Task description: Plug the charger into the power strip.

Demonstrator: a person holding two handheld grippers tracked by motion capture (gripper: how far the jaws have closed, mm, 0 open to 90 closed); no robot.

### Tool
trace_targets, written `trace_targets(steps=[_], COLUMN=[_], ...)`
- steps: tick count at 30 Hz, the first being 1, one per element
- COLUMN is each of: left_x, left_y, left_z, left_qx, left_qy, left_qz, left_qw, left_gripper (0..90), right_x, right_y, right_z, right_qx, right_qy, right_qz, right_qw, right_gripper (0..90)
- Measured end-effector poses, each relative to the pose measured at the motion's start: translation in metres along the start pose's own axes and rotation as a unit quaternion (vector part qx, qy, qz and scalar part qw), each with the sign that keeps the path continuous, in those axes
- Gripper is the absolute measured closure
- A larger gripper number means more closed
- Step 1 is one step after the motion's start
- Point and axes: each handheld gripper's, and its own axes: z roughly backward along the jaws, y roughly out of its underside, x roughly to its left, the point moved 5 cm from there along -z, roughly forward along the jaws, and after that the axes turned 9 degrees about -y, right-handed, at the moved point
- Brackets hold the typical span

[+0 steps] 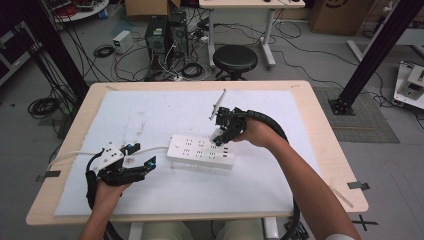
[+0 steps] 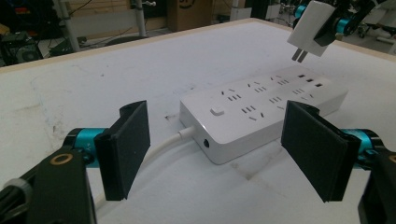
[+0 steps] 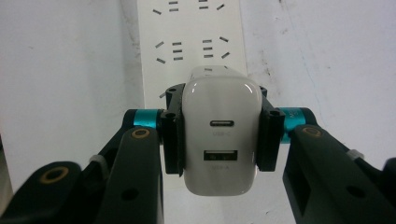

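A white USB charger (image 3: 220, 135) is being carried by the right hand-held gripper (image 1: 223, 131), whose jaws are clamped on the charger's two flanks, with the port face turned back toward the gripper's camera. In the left gripper view the charger's two flat prongs (image 2: 299, 55) are seen pointing down, hanging in the air above the far end of the white power strip (image 1: 201, 151), not yet touching it. The strip is lying flat on the white sheet covering the desk (image 1: 320, 145), its cable (image 2: 163, 145) running off toward the left side.

The step in hand is judged to be the plugging-in of the charger. For this to be done well, the prongs are best being lined up over a two-slot socket (image 2: 283, 81) before any downward push is being made — a slight tilt is showing in the charger, and it should be levelled so that both prongs are entering together. The descent should be kept straight and slow, since a skewed entry is likely to jam or to slide the strip across the sheet.

The left hand-held gripper (image 2: 219, 154) is being held low near the cable end of the strip, its jaws standing apart with nothing between them. It could usefully be pressed against the strip's body — bracing it while the charger is being pushed home.
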Motion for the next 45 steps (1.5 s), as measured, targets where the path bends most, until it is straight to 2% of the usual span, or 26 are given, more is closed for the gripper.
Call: trace_targets(steps=[7, 8, 16, 24, 32, 38, 41, 45], left_x=[0.000, 0.001, 0.002, 0.004, 0.004, 0.004, 0.004, 0.002], left_y=[0.001, 0.002, 0.002, 0.004, 0.005, 0.006, 0.006, 0.006], left_z=[0.000, 0.001, 0.002, 0.003, 0.003, 0.003, 0.002, 0.002], left_qx=[0.001, 0.001, 0.001, 0.000, 0.001, 0.003, 0.002, 0.005], left_qy=[-0.001, -0.001, -0.002, -0.002, -0.002, -0.001, -0.002, 0.001], left_qz=[0.001, 0.001, 0.003, 0.005, 0.006, 0.007, 0.009, 0.006], left_qw=[1.0000, 1.0000, 1.0000, 1.0000, 1.0000, 1.0000, 1.0000, 1.0000], left_gripper=[23.8, 23.8, 23.9, 23.9, 23.8, 23.8, 23.8, 23.8], right_x=[-0.005, -0.007, -0.009, -0.009, -0.008, -0.009, -0.008, -0.008], right_y=[-0.003, -0.003, -0.004, -0.008, -0.014, -0.014, -0.016, -0.020], right_z=[-0.009, -0.015, -0.022, -0.031, -0.032, -0.032, -0.032, -0.034], right_qx=[0.028, 0.041, 0.049, 0.073, 0.098, 0.101, 0.115, 0.124], right_qy=[0.000, -0.002, -0.003, -0.003, 0.003, -0.002, 0.001, 0.004], right_qz=[0.004, 0.001, 0.007, 0.022, 0.029, 0.022, 0.014, 0.019], right_qw=[0.9996, 0.9992, 0.9988, 0.9971, 0.9948, 0.9946, 0.9933, 0.9921], right_gripper=[63.1, 63.1, 63.1, 63.1, 63.2, 63.3, 63.4, 63.4])
